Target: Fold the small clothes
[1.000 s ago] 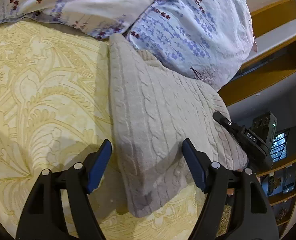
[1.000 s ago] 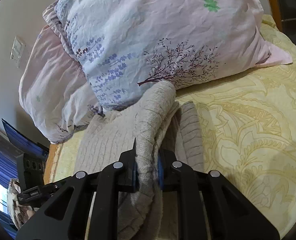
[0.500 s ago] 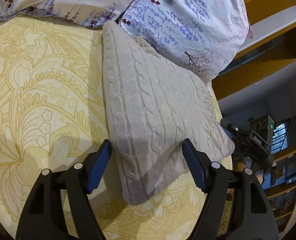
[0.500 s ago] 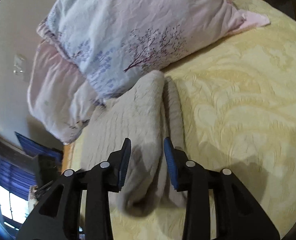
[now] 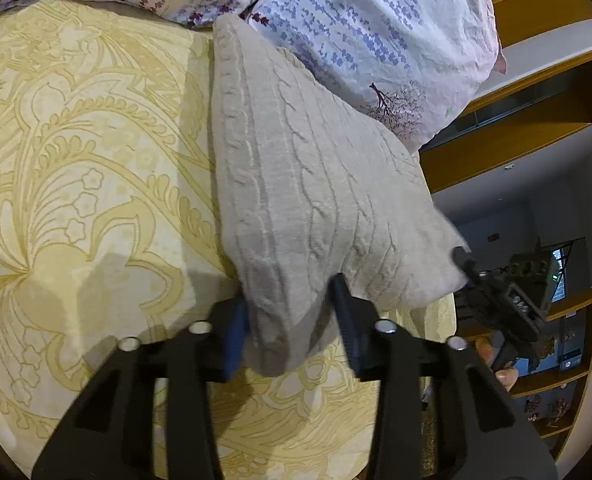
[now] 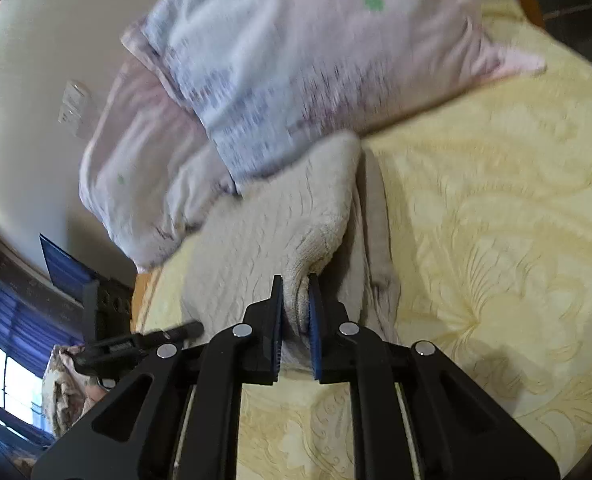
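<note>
A beige cable-knit sweater [image 5: 303, 168] lies folded on the yellow bedspread [image 5: 76, 160], its far end against the pillows. My left gripper [image 5: 290, 300] has the sweater's near corner between its jaws; they are closing, and both pads touch the bunched knit. In the right wrist view my right gripper [image 6: 296, 284] is shut on a ribbed edge of the sweater [image 6: 264, 232], which is pinched thin between the blue pads. From the left wrist view, the right gripper [image 5: 495, 288] sits at the sweater's right corner. The left gripper [image 6: 144, 340] shows at the lower left of the right wrist view.
Two floral pillows [image 5: 375, 20] [image 6: 296, 60] lie behind the sweater. The patterned bedspread [image 6: 495, 200] spreads wide to one side. The bed's edge is near the right gripper, with wooden shelves [image 5: 515, 140] and a window [image 6: 0, 384] beyond. A person's fingers [image 5: 491, 356] hold the right gripper.
My left jaws have narrowed from wide open onto the sweater's near corner. My right gripper let go of the raised fold, opened, drew back, then shut on the ribbed edge.
</note>
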Tool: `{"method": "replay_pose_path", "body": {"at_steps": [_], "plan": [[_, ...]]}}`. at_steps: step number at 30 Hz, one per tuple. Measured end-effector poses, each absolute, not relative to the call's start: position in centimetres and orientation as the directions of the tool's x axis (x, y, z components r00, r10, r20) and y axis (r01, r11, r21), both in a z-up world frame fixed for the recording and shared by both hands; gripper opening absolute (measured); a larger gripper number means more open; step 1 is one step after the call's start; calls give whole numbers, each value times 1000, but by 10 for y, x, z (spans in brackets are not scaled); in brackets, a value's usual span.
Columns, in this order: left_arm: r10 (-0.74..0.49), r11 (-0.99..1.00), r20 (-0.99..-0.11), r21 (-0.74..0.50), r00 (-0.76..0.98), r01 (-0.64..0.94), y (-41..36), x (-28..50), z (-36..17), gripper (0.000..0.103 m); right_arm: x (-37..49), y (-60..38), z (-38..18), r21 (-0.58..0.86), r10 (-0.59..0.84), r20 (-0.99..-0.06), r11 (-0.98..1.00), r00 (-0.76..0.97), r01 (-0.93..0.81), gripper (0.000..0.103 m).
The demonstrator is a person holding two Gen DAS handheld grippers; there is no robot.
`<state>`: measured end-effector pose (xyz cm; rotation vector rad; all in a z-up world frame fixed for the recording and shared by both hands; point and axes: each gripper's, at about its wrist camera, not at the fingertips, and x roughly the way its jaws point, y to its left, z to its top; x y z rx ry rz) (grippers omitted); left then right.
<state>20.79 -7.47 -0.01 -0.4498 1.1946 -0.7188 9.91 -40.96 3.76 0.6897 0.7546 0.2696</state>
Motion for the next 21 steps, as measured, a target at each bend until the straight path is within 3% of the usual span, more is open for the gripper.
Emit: {"method": "replay_pose_path", "body": {"at_steps": [3, 5, 10, 13, 15, 16, 17, 18, 20, 21], "plan": [[-723, 688, -665, -671, 185, 277, -71, 206, 0, 23, 91, -411, 46, 630, 414, -535, 776, 736, 20, 10], [-726, 685, -662, -670, 185, 286, -68, 202, -1, 18, 91, -411, 37, 595, 383, -584, 802, 716, 57, 10], [-710, 696, -680, -642, 181, 321, -67, 196, -2, 17, 94, -415, -4, 577, 366, -682, 801, 633, 158, 10], [-700, 703, -691, -625, 180, 339, -68, 196, 1, 25, 96, -414, 1, 567, 369, -689, 811, 624, 146, 10], [-697, 708, -689, -615, 200, 346, -65, 197, 7, 39, 100, -416, 10, 572, 381, -688, 808, 617, 138, 16], [-698, 708, -683, -616, 214, 346, -64, 198, 10, 54, 102, -418, 14, 585, 393, -682, 800, 617, 137, 19], [-702, 708, -672, -619, 238, 340, -61, 201, 15, 64, 105, -421, 19, 596, 398, -675, 790, 622, 141, 31], [-704, 707, -665, -623, 249, 334, -58, 203, 18, 67, 107, -424, 23, 603, 397, -667, 784, 630, 145, 47], [-720, 693, -646, -652, 252, 309, -54, 213, 22, 71, 119, -432, 34, 635, 406, -634, 759, 658, 143, 62], [-723, 691, -644, -661, 253, 292, -53, 218, 22, 71, 124, -433, 36, 644, 412, -626, 752, 662, 141, 62]]}}
